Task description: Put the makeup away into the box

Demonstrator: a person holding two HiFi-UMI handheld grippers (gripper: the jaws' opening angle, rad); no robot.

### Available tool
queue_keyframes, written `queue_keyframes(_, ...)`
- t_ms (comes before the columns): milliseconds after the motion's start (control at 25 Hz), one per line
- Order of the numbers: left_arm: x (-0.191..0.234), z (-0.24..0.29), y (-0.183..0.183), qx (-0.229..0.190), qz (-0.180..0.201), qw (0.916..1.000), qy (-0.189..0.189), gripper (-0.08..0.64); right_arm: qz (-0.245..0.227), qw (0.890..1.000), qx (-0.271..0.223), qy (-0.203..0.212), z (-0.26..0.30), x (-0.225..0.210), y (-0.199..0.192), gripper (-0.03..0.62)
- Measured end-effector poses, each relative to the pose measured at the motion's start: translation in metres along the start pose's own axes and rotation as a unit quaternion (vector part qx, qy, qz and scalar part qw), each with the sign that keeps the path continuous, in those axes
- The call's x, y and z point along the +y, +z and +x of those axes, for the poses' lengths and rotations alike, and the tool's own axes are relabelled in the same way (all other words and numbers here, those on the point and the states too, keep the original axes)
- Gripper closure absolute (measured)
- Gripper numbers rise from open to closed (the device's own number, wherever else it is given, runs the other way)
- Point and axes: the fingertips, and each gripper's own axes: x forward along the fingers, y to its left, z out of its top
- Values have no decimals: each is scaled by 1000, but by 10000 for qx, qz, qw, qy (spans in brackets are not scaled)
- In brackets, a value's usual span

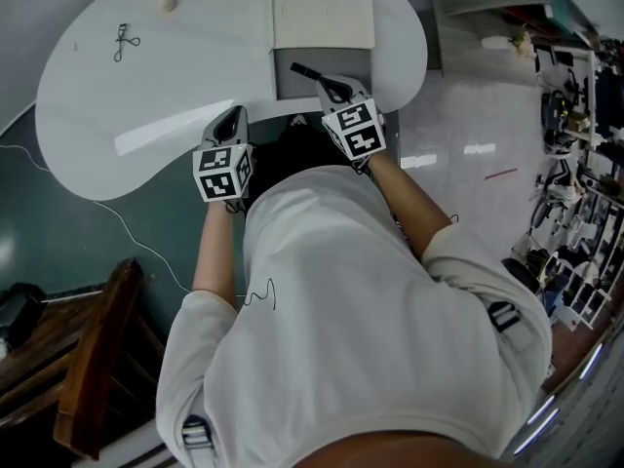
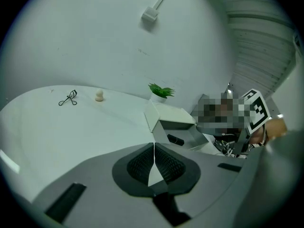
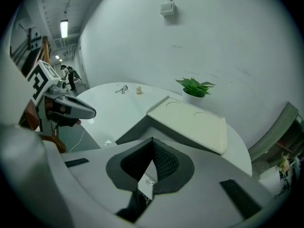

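Right gripper (image 3: 152, 146) jaws pressed together, seemingly empty, by box (image 1: 322, 22); left gripper (image 2: 154, 148) closed too

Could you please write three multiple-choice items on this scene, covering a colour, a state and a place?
1. What colour is the table? A white B red C black
2. How is the box? A open B shut C overturned
3. Where does the black stick lie? A on the floor B in the box C on the table
Answers: 1 A, the tabletop shows white; 2 A, its lid is swung back with the inside showing; 3 B, the stick rests between the box walls.
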Motion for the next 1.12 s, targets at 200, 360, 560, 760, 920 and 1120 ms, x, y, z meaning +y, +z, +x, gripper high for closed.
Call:
queue_keyframes(200, -15, 1, 10, -46, 165, 9999, -18, 537, 508, 9986, -131, 16, -14, -10, -13, 594)
queue_keyframes(360, -36, 8, 22, -95, 217, 9997, 18, 537, 628, 9977, -248, 2, -24, -27, -18, 594)
queue_keyframes(560, -77, 21, 30, -153, 38, 9999, -36, 537, 845, 9949, -510, -187, -52, -62, -29, 594)
queue_keyframes(760, -124, 37, 39, -139, 132, 9996, -208, 537, 975, 9917, -786, -299, -78, -90, -38, 594)
queue_keyframes(920, -158, 32, 70, -449, 140, 9986, -230, 537, 996, 9881, -1115, -370, -101, -111, -32, 595)
queue_keyframes(1120, -188, 13, 128, -1272, 400, 9910, -136, 537, 861, 9771, -1874, -531, -136, -142, 9, 594)
